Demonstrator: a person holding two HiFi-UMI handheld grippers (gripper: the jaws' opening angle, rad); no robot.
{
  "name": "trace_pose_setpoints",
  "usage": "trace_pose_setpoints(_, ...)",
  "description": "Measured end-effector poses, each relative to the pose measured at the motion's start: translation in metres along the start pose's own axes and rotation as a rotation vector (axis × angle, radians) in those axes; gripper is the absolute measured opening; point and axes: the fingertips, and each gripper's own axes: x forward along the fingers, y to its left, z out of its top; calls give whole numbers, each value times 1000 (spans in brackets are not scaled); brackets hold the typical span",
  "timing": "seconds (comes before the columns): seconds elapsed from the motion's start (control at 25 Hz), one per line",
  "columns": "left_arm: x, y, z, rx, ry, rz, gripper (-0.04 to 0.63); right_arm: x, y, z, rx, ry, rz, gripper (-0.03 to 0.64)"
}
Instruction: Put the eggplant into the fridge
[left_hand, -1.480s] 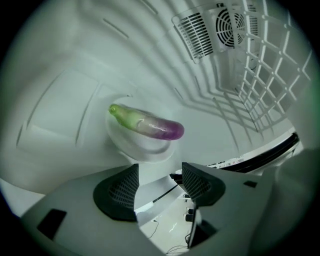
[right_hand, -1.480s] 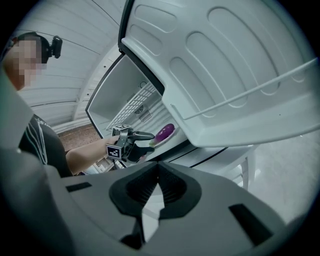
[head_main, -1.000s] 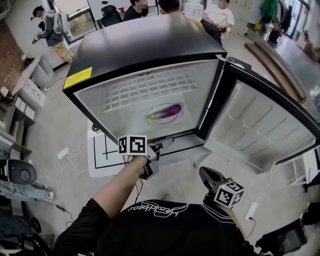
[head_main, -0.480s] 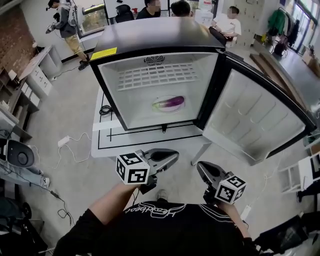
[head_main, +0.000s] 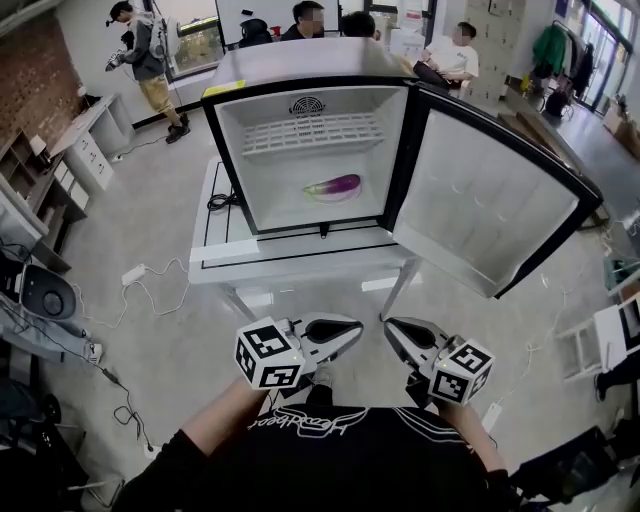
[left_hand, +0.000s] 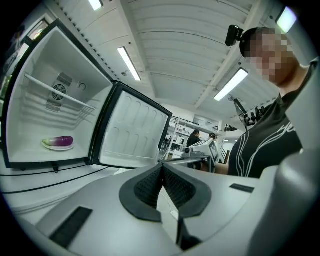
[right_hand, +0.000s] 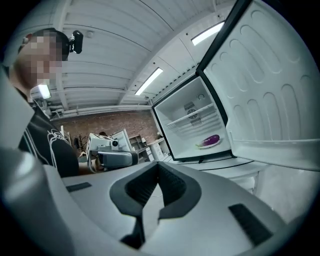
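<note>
A purple eggplant (head_main: 335, 185) lies on a pale plate (head_main: 313, 192) on the floor of the small black fridge (head_main: 228, 150), whose door (head_main: 480, 200) stands wide to the right. The fridge sits on a white table (head_main: 290, 268). Both grippers are low in the head view, close to my chest and well short of the table. My left gripper (head_main: 350, 332) is shut with nothing in it, and so is my right gripper (head_main: 392, 330). The left gripper view shows the eggplant (left_hand: 62, 141) far left, its jaws (left_hand: 162, 169) closed. The right gripper view shows the eggplant (right_hand: 212, 139) beyond closed jaws (right_hand: 157, 169).
A wire shelf (head_main: 310, 133) spans the fridge's upper part. Cables (head_main: 150, 290) trail over the grey floor left of the table. Shelving (head_main: 30, 200) and a round device (head_main: 45, 295) stand at the left. Several people (head_main: 145, 55) are at the back of the room.
Both grippers have drawn back from the fridge front toward my body and risen a little. The head view has backed away from the fridge. The eggplant stays on its plate inside.
</note>
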Motion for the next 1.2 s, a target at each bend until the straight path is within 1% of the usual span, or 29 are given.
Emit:
trace_pose_setpoints(0.16, -3, -36, -16, 43, -2, 50, 8, -30, 26, -9, -63, -2, 13, 6)
trace_pose_setpoints(0.28, -6, -58, -27, 44, -15, 77, 8, -50, 40, -20, -101, 5, 15, 6)
trace_pose_setpoints(0.44, -4, -85, -32, 47, -28, 87, 8, -72, 55, -24, -115, 9, 32, 6)
trace_pose_setpoints(0.56, -4, -100, -36, 57, -18, 75, 8, -82, 63, -24, -135, -1, 21, 6)
trace_pose_setpoints(0.68, -4, -110, -41, 57, -22, 72, 8, -90, 69, -29, -147, -10, 12, 6)
trace_pose_setpoints(0.96, -13, -120, -44, 13, -56, 69, 9, -98, 79, -35, -143, -23, 3, 6)
trace_pose_setpoints(1.2, -15, -129, -45, 16, -64, 66, 8, -101, 86, -45, -140, -14, 8, 6)
